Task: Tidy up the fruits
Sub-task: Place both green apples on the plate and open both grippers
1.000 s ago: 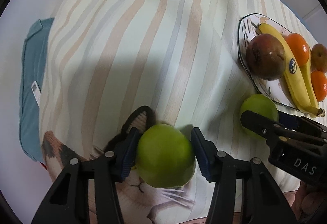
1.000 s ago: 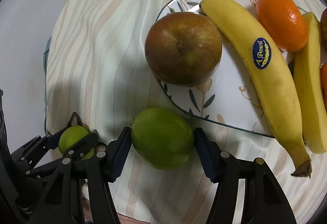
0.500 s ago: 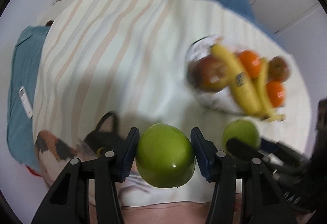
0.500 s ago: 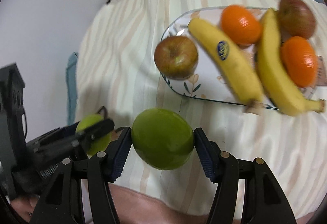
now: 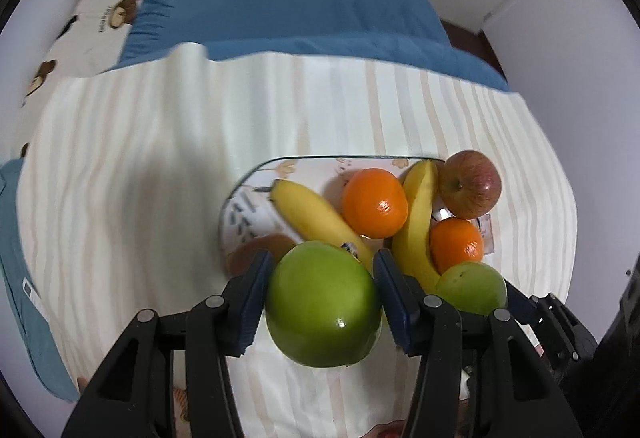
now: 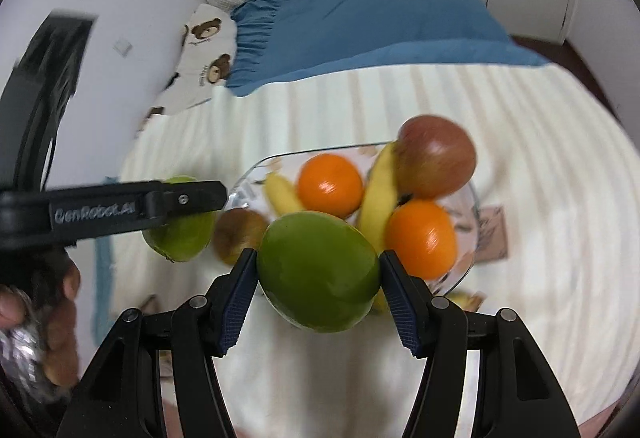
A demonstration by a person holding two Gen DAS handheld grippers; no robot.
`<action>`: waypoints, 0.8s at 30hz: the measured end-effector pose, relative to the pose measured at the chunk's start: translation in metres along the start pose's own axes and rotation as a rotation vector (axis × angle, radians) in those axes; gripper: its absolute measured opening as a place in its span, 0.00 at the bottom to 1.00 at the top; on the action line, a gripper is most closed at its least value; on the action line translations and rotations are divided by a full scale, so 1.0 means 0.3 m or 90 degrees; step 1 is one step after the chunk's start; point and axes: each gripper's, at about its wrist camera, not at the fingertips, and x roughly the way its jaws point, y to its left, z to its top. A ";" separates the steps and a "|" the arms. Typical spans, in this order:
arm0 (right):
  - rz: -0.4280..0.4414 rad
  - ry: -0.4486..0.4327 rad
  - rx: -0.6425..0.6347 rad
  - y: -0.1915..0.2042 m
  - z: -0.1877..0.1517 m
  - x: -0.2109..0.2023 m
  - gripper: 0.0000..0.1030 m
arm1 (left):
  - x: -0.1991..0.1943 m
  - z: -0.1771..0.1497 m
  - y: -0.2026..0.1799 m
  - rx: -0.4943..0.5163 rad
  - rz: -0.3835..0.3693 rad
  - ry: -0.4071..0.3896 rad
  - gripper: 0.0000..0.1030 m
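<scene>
The left gripper (image 5: 322, 302) clamps a green apple (image 5: 323, 304) between its blue pads. Just ahead of it lies the glass plate (image 5: 256, 174) on the striped bedspread (image 5: 120, 174), holding bananas, oranges and apples. To its right, the right gripper (image 6: 318, 274) pinches a second green apple (image 6: 318, 272) over the plate's near edge.

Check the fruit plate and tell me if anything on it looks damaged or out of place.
Nothing looks spilled or broken. The only oddity is the brownish, dull-skinned apple at the near left edge of the patterned glass plate; it looks discoloured beside the fresh red apple, though it is partly hidden and blurred.
</scene>
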 end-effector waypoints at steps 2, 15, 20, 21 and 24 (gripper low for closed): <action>-0.022 -0.001 -0.023 0.004 0.012 0.016 0.62 | 0.045 0.021 -0.022 0.010 -0.001 0.023 0.48; -0.065 0.025 -0.087 0.022 0.029 0.152 0.62 | 0.146 0.065 -0.064 -0.004 -0.056 0.082 0.44; -0.061 0.029 -0.096 0.028 0.026 0.175 0.62 | 0.184 0.040 -0.046 -0.013 -0.041 0.097 0.44; -0.059 0.031 -0.093 0.030 0.026 0.178 0.63 | 0.188 0.034 -0.044 -0.014 -0.038 0.099 0.44; -0.051 0.035 -0.089 0.027 0.019 0.195 0.63 | 0.191 0.018 -0.036 -0.015 -0.035 0.101 0.44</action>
